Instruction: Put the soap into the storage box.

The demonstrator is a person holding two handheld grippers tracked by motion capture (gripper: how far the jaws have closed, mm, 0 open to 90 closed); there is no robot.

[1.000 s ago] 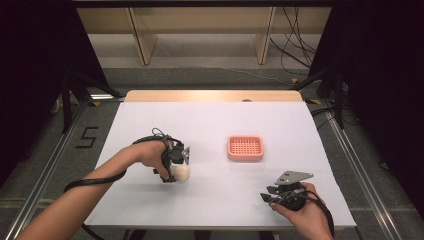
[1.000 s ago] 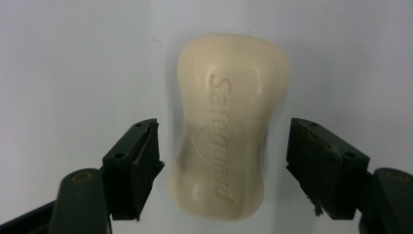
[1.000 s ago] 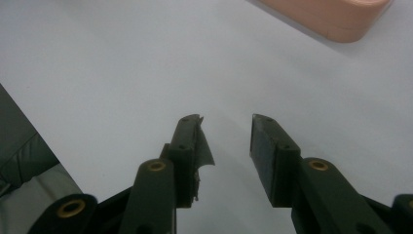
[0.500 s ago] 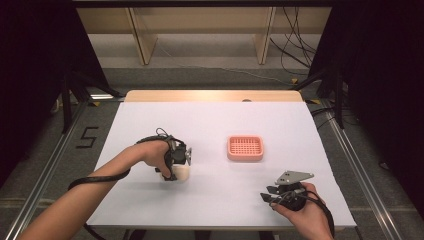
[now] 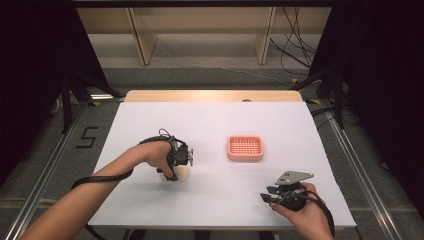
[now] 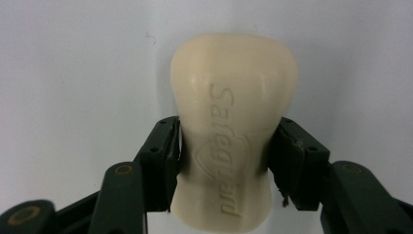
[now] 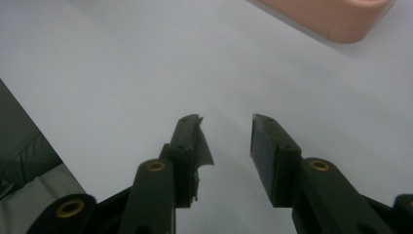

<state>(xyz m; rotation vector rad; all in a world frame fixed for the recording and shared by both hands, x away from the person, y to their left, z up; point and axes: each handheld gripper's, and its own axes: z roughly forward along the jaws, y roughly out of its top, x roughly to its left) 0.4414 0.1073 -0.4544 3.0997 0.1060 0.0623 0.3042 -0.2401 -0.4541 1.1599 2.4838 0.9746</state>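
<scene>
The left tongs (image 6: 226, 161) clench a cream soap bar (image 6: 233, 122) across its narrow waist, its long axis running straight out between the jaws. The pink soap dish (image 5: 245, 148) lies off to their right, well apart. The right tongs (image 7: 226, 141) hang released over the bare white surface (image 5: 210, 120); dark room beyond.

On the white desk (image 5: 215, 125) the only obstacles are the pink tray (image 5: 245, 148) right of centre and the soap bar (image 6: 229, 131) held at the left gripper (image 5: 181, 164), with open surface between them and around the right gripper (image 5: 272, 194).
</scene>
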